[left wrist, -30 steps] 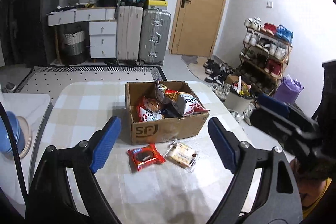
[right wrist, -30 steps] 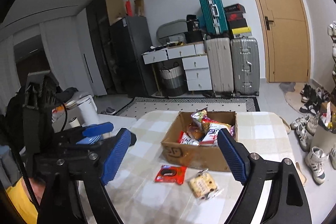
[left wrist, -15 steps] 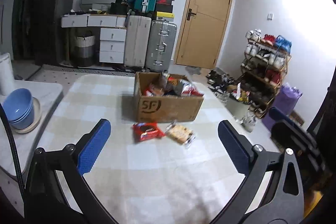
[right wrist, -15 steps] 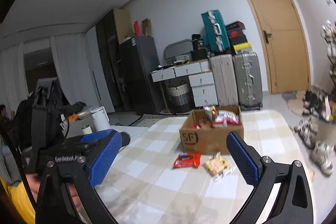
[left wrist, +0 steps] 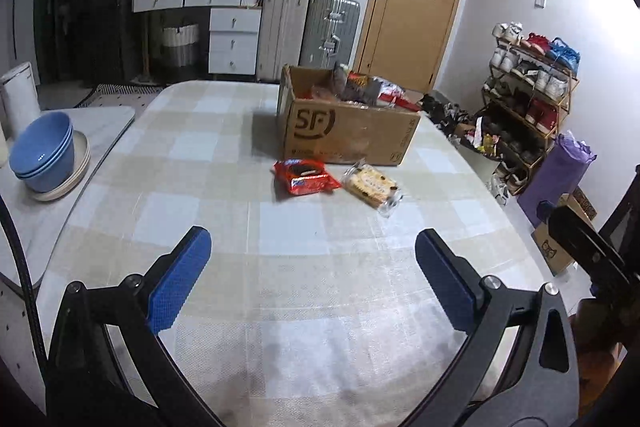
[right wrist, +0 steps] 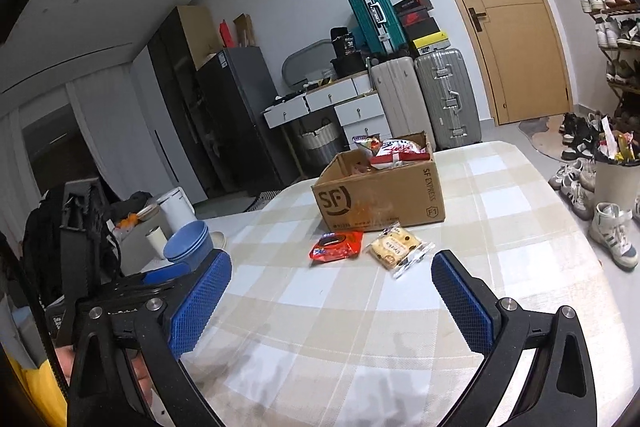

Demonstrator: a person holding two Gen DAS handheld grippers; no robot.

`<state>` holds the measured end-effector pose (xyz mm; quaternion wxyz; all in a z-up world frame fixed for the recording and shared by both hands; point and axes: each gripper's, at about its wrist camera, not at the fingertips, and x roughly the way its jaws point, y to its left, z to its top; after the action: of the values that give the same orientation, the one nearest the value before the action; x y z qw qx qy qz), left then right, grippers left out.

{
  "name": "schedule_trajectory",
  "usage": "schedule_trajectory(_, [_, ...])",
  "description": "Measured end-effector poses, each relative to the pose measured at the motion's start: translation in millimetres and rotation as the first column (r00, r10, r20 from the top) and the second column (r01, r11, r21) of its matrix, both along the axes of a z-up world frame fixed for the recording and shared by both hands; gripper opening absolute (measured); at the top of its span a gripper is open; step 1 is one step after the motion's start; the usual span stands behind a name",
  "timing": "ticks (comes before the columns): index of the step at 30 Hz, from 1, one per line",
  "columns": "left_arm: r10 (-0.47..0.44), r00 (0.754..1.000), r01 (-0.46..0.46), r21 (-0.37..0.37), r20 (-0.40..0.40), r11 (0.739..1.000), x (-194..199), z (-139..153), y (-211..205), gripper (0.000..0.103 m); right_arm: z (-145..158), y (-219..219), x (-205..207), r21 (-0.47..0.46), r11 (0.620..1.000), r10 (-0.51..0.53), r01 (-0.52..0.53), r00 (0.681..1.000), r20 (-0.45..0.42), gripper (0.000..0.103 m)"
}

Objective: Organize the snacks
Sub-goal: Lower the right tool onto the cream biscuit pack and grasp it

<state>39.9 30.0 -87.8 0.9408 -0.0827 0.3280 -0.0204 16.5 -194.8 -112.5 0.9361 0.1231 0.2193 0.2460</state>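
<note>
Checked table (left wrist: 224, 195): snack-filled box (left wrist: 348, 135), two loose packets (left wrist: 304, 177).

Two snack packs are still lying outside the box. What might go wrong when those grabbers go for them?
The red cookie pack and the clear biscuit pack lie flat and nearly touching, so an open gripper might pinch both or slide off the thin wrappers. The cardboard box already looks heaped with snacks, so a pack dropped on top may slip back out. Squeezing hard could also crush the biscuits.
</note>
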Motion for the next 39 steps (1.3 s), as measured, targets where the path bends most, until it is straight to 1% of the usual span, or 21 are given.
schedule_trajectory(4, [0.002,1.000,-0.002,-0.004,-0.021,1.000,15,-6,1,0.102,-5,8,6,-0.026,1.000,0.006,-0.007,1.000,-0.013,0.102])
schedule_trajectory(7, [0.005,0.999,-0.005,-0.008,-0.032,1.000,21,-14,1,0.102,-15,11,11,-0.033,0.999,0.010,-0.011,0.999,-0.036,0.102])
schedule_trajectory(11, [0.011,0.998,-0.011,-0.005,-0.060,1.000,36,-27,4,0.102,-29,17,24,-0.065,0.998,0.013,-0.018,0.997,-0.076,0.102])
schedule_trajectory(14, [0.021,0.995,-0.022,-0.008,-0.095,1.000,54,-39,10,0.102,-39,23,42,-0.107,0.994,0.013,-0.025,0.994,-0.111,0.102])
schedule_trajectory(17, [0.033,0.992,-0.036,-0.022,-0.121,0.999,79,-48,19,0.102,-48,30,67,-0.171,0.985,0.005,-0.030,0.989,-0.146,0.102])
schedule_trajectory(19, [0.021,0.989,-0.025,-0.026,-0.144,0.999,101,-53,24,0.102,-54,34,91,-0.206,0.978,0.003,-0.041,0.984,-0.180,0.102])
schedule_trajectory(20, [-0.001,0.987,-0.006,-0.040,-0.159,0.999,115,-56,26,0.102,-57,35,99,-0.219,0.975,0.002,-0.045,0.981,-0.193,0.102])
schedule_trajectory(21, [-0.015,0.986,0.006,-0.055,-0.166,0.998,127,-58,29,0.102,-61,38,113,-0.240,0.969,0.002,-0.054,0.977,-0.214,0.102])
schedule_trajectory(23, [-0.004,0.983,-0.007,-0.062,-0.184,0.998,151,-62,35,0.102,-67,44,139,-0.292,0.953,0.008,-0.083,0.968,-0.250,0.102])
schedule_trajectory(24, [0.004,0.980,-0.016,-0.062,-0.199,0.998,164,-65,38,0.102,-69,47,148,-0.318,0.944,0.004,-0.086,0.968,-0.250,0.102])
schedule_trajectory(27, [0.005,0.970,-0.014,-0.037,-0.245,0.999,199,-76,38,0.102,-77,59,176,-0.401,0.907,0.024,-0.130,0.966,-0.257,0.102])
schedule_trajectory(29, [-0.005,0.961,-0.008,-0.047,-0.275,0.999,217,-84,38,0.102,-87,69,197,-0.459,0.876,0.020,-0.150,0.961,-0.276,0.102])
schedule_trajectory(31, [0.008,0.949,-0.027,-0.056,-0.314,0.998,236,-95,39,0.102,-95,76,211,-0.472,0.863,0.041,-0.183,0.955,-0.294,0.102])
schedule_trajectory(33, [0.014,0.942,-0.042,-0.074,-0.336,0.996,248,-101,43,0.102,-101,82,225,-0.495,0.847,0.045,-0.197,0.952,-0.303,0.102])
schedule_trajectory(35, [0.020,0.938,-0.052,-0.084,-0.345,0.995,253,-107,45,0.102,-105,86,237,-0.496,0.841,0.059,-0.217,0.947,-0.315,0.102])
schedule_trajectory(36, [0.018,0.934,-0.051,-0.083,-0.357,0.995,258,-110,45,0.102,-107,89,241,-0.500,0.837,0.063,-0.223,0.946,-0.317,0.102])
schedule_trajectory(39, [0.031,0.929,-0.059,-0.065,-0.369,0.996,268,-114,43,0.102,-116,96,252,-0.547,0.807,0.051,-0.223,0.949,-0.312,0.102])
